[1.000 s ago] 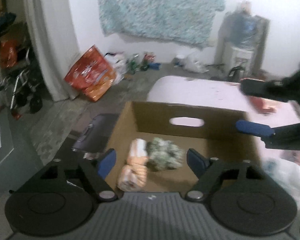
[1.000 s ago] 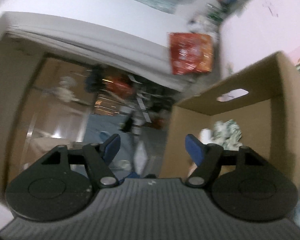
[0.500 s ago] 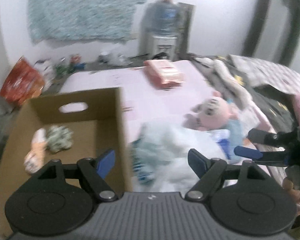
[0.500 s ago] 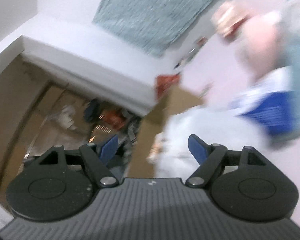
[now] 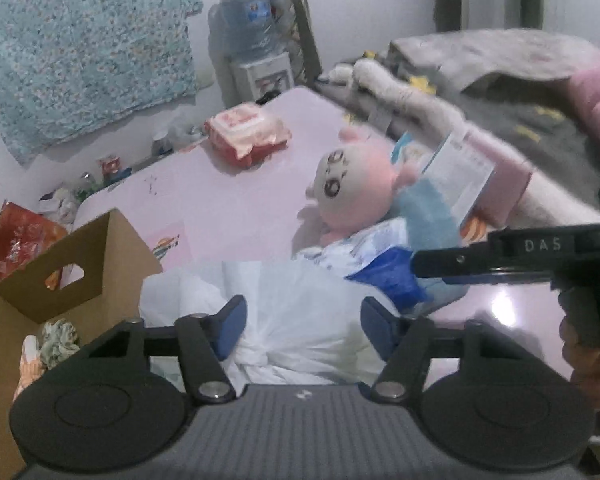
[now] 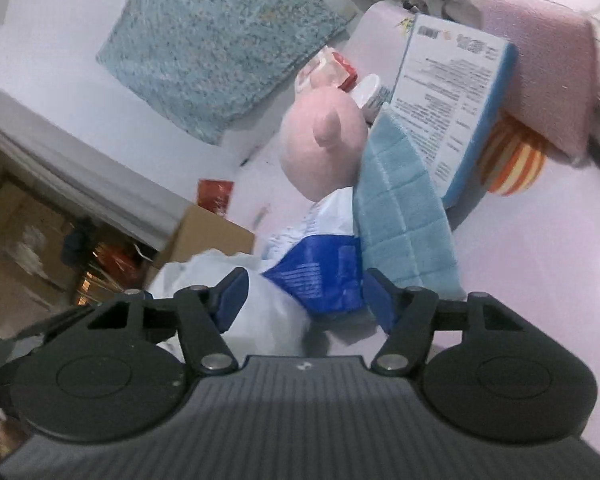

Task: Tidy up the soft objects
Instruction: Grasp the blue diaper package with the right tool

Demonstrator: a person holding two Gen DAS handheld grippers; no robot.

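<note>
1. Left wrist view: the left claw (image 5: pixel 300 330) hangs with its fingers apart over a knotted white plastic bag (image 5: pixel 292 320), gripping nothing.
2. Just left of the bag stands a cardboard box (image 5: pixel 80 264), holding a green-grey soft bundle (image 5: pixel 58 342) and a peach one (image 5: pixel 30 360).
3. Beyond the bag lie a blue-and-white packet (image 5: pixel 384 268), a pink plush doll (image 5: pixel 352 190) and a blue cloth (image 5: pixel 430 212) on the pink counter (image 5: pixel 228 200); a red-and-white pack (image 5: pixel 246 136) sits farther back.
4. Right wrist view: the right claw (image 6: pixel 302 300) is also spread wide, empty, its fingers flanking the packet (image 6: pixel 320 272).
5. Behind it the cloth (image 6: pixel 400 216) leans against the doll (image 6: pixel 320 152) and a printed box (image 6: pixel 452 120).
</note>
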